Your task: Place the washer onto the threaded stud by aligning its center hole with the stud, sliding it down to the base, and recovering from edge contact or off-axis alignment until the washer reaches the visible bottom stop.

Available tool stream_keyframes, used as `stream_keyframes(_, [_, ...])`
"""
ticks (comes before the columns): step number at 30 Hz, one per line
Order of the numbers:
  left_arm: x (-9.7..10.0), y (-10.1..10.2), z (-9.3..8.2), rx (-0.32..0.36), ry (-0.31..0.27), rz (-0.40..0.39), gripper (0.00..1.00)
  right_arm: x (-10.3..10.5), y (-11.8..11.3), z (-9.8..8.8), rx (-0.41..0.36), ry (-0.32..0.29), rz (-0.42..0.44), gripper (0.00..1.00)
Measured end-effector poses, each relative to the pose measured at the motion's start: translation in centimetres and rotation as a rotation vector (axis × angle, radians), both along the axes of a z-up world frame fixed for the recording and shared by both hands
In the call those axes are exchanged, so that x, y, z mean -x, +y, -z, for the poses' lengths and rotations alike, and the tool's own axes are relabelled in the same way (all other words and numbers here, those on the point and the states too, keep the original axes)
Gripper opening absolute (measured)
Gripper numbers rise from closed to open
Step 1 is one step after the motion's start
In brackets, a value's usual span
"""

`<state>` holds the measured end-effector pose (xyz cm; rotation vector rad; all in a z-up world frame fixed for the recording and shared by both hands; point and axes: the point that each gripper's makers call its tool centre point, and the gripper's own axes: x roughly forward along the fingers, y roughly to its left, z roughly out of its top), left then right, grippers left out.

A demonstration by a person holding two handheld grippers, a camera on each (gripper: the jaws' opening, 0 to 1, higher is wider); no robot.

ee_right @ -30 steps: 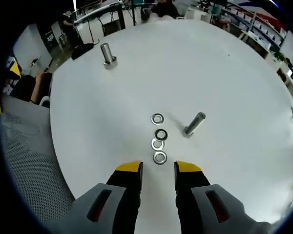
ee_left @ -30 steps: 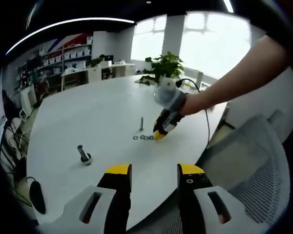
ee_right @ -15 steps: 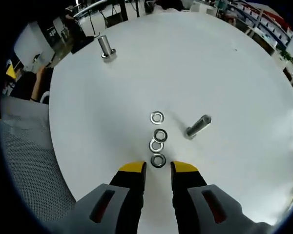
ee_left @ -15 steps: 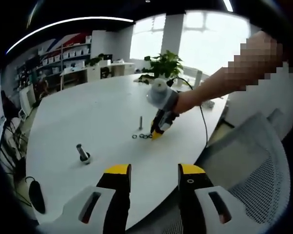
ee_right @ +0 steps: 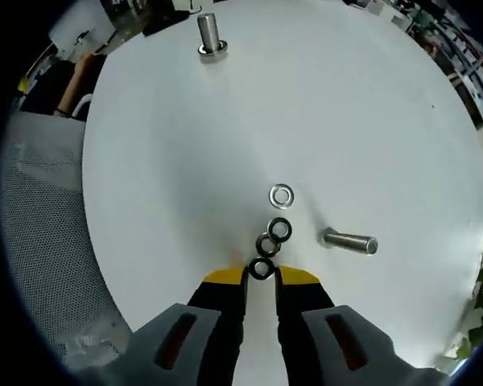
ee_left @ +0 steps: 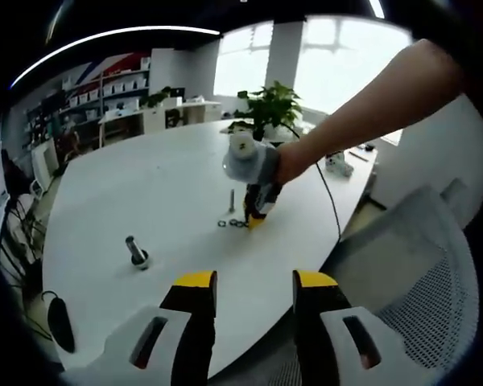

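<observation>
On the white table (ee_right: 145,161), I see four washers in a row, and my right gripper (ee_right: 261,277) has its jaws almost together around the nearest washer (ee_right: 262,268). I think it is pinched, but I cannot tell for sure. My left gripper (ee_left: 246,281) waits with jaws apart. No washer is on the threaded stud (ee_right: 350,240) yet. I must lift it, line up the hole and slide it down.

Right gripper (ee_right: 261,277) is tipped down at the table, jaws nearly closed with a narrow gap, yellow fingertips (ee_right: 224,277) flanking the nearest washer (ee_right: 262,268). Person's bare forearm (ee_left: 362,112) reaches across to it. Left gripper (ee_left: 253,281) is held back near the table edge, jaws wide apart.
</observation>
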<state>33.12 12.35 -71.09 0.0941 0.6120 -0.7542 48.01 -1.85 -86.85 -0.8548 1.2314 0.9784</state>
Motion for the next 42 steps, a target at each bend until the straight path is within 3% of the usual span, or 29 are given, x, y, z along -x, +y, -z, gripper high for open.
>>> stream_keyframes(7, [0.1, 0.0, 0.1, -0.01, 0.0, 0.002, 0.36, -0.2, -0.1, 0.2, 0.072, 0.068, -0.008, 0.15])
stream_keyframes(11, [0.1, 0.1, 0.1, -0.012, 0.003, 0.001, 0.36, -0.1, -0.2, -0.1, 0.15, 0.052, -0.033, 0.14])
stream_keyframes(15, [0.2, 0.1, 0.3, -0.016, 0.009, 0.004, 0.35, 0.2, 0.0, -0.1, 0.149, 0.066, -0.042, 0.14])
stream_keyframes(29, [0.0, 0.3, 0.2, -0.006, 0.009, -0.006, 0.35, -0.1, -0.3, -0.1, -0.006, 0.022, 0.067, 0.13])
stream_keyframes(36, [-0.1, 0.3, 0.2, 0.0, 0.01, -0.011, 0.35, -0.2, -0.4, -0.1, -0.035, 0.002, 0.071, 0.12])
stream_keyframes(42, [0.0, 0.3, 0.1, 0.002, 0.009, -0.008, 0.34, 0.2, -2.0, -0.6, -0.024, -0.007, 0.091, 0.12])
